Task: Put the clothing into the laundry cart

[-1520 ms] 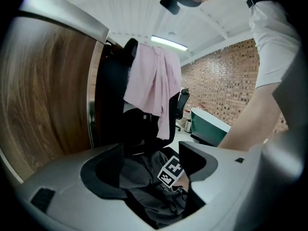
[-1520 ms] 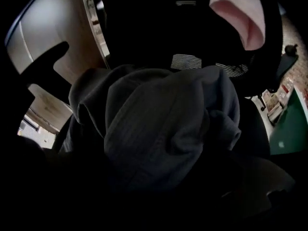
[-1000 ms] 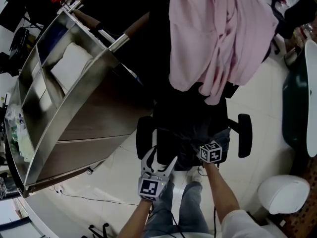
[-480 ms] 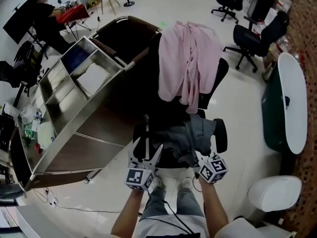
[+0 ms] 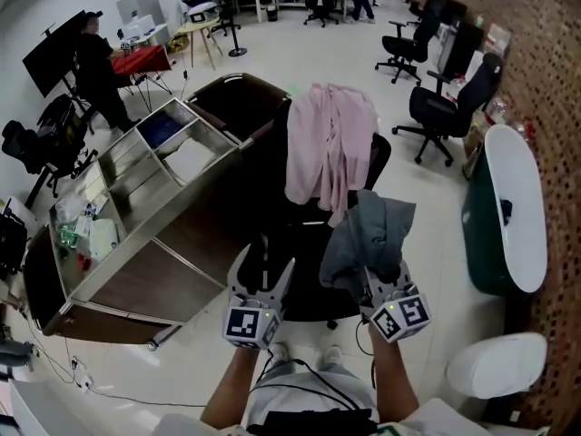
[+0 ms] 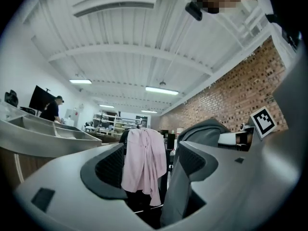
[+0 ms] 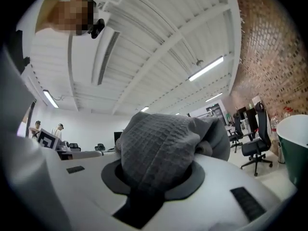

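My right gripper (image 5: 379, 284) is shut on a grey waffle-knit garment (image 5: 368, 232), which hangs lifted above the seat of a black office chair (image 5: 304, 289). In the right gripper view the grey garment (image 7: 159, 148) bulges out from between the jaws of my right gripper (image 7: 156, 179). A pink garment (image 5: 327, 143) is draped over the chair's back. To the left, my left gripper (image 5: 262, 275) stands open and empty, pointing at the chair. The left gripper view shows the pink garment (image 6: 143, 162) between the jaws. The steel laundry cart (image 5: 150, 284) stands left of the chair.
The cart has steel compartments holding white linen (image 5: 191, 157) and a dark bag section (image 5: 231, 98) at its far end. A white-topped table (image 5: 513, 207) and a white round stool (image 5: 499, 366) are at the right. Other office chairs (image 5: 436, 107) stand behind. A person (image 5: 95, 62) stands at the back left.
My right gripper has lifted the grey garment off the chair seat. The view has pulled back and up, and both grippers sit lower in the picture.
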Available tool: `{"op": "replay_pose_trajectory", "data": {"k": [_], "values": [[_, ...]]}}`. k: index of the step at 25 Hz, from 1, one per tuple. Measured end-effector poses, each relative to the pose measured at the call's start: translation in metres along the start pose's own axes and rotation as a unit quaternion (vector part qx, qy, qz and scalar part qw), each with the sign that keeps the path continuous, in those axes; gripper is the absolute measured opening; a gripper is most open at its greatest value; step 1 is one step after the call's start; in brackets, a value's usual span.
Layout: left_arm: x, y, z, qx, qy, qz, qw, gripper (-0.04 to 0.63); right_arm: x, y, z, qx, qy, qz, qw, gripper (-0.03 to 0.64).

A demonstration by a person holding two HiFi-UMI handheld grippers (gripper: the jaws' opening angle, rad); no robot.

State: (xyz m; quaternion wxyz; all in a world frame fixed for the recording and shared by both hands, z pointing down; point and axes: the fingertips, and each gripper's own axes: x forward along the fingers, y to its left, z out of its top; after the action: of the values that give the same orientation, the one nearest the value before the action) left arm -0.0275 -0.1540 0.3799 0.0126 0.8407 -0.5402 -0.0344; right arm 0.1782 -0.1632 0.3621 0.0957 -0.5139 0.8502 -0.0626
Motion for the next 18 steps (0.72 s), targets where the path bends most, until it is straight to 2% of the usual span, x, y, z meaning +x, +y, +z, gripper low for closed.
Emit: {"op": "replay_pose_trajectory", "data": {"k": [3,8,14,18], "values": [[-0.013,0.002,0.011,0.01,-0.01,0.015,0.9998,0.339,-0.006,0.009,0.015,-0.012,-0.016,0.0,1.0,0.132],[-0.029,-0.001,0.019,0.004,-0.013,0.044,0.9989,0.339,-0.009,0.017,0.017,0.003,-0.014,0.022,1.0,0.132],[-0.053,-0.007,0.024,0.024,-0.016,0.089,0.9956,0.339,-0.013,0.042,0.01,0.001,0.008,0.08,0.997,0.132],[-0.078,0.003,0.023,0.037,-0.016,0.132,0.9904,0.339,-0.013,0.067,0.001,0.001,0.021,0.131,0.991,0.132]]}}
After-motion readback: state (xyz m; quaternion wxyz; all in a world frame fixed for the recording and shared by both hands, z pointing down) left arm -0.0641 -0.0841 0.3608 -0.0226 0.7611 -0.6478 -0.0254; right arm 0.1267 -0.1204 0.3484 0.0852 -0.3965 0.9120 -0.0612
